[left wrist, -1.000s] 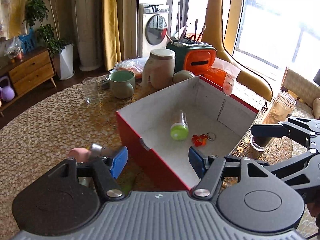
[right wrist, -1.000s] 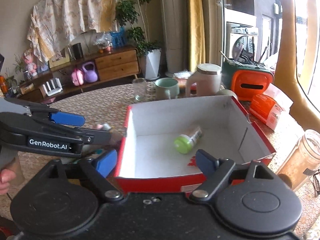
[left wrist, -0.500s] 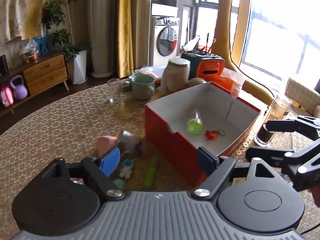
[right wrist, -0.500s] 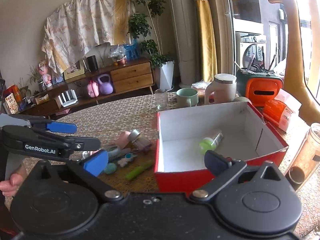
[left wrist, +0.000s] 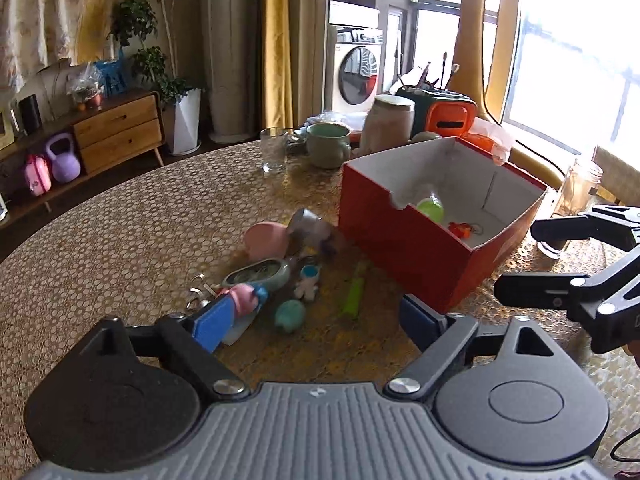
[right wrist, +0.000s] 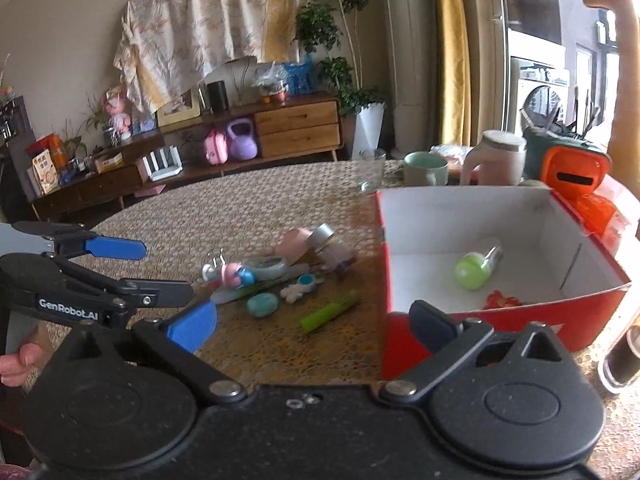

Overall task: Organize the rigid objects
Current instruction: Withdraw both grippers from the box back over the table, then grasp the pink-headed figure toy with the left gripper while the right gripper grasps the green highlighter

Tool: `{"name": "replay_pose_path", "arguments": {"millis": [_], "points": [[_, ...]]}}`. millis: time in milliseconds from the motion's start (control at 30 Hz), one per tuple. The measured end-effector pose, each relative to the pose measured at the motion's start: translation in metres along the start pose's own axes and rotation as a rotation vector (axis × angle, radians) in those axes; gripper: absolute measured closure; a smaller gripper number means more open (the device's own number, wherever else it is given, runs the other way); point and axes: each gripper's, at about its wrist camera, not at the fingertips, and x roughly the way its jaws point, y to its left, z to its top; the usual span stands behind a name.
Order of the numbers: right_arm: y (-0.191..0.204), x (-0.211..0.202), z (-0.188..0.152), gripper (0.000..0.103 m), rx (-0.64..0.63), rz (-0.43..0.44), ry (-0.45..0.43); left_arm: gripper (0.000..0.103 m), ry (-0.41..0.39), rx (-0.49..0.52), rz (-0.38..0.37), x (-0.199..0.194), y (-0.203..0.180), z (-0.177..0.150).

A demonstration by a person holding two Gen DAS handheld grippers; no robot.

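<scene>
The left gripper (left wrist: 316, 322) hangs above the table (left wrist: 120, 248) with its blue-padded fingers (left wrist: 212, 322) spread wide and nothing between them. The right gripper (right wrist: 312, 320) is spread the same way and is also empty, held low in front of the near wall of the red box (right wrist: 500, 320).

The step in hand looks like the reach for another loose item: two things lie in the box, and a scatter of small ones is not yet picked up. The next move calls for choosing one piece, lowering a gripper over it with one finger on either side, and squeezing before lifting it over the box wall.

From the left gripper outward, a teal oval (left wrist: 290, 316) lies nearest, just ahead between the fingers. The green stick (left wrist: 354, 290) lies beside it toward the box. A little white figure (left wrist: 308, 282) and a pink-and-blue toy (left wrist: 244, 298) sit to the left of these, with a flat oval case (left wrist: 258, 274) behind. Further on, a pink cup (left wrist: 266, 240) on its side touches a tipped jar (left wrist: 312, 230), near the box's corner.

Inside the box rest a green-capped bottle (right wrist: 476, 268) and a small orange charm (right wrist: 502, 301). The pieces crowd together, so a clean grip on just one may be awkward.
</scene>
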Motion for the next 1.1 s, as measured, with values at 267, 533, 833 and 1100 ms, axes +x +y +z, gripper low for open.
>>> {"name": "replay_pose_path", "arguments": {"millis": [267,533,833,1100], "points": [[0.012,0.027,-0.005,0.000,-0.008,0.006,0.049,0.003,-0.009,-0.064,0.019,0.006,0.029,-0.011],[0.026,0.063,-0.014,0.002,-0.050,0.004,0.101,0.003,0.005,-0.115,0.064,0.034,0.055,-0.012],[0.034,0.104,-0.019,0.011,0.030,-0.118,0.090,0.003,0.024,-0.176,0.131,0.071,0.064,-0.009],[0.029,0.132,-0.025,0.016,0.114,-0.231,0.092,0.003,0.077,-0.210,0.182,0.107,0.065,-0.006]]}}
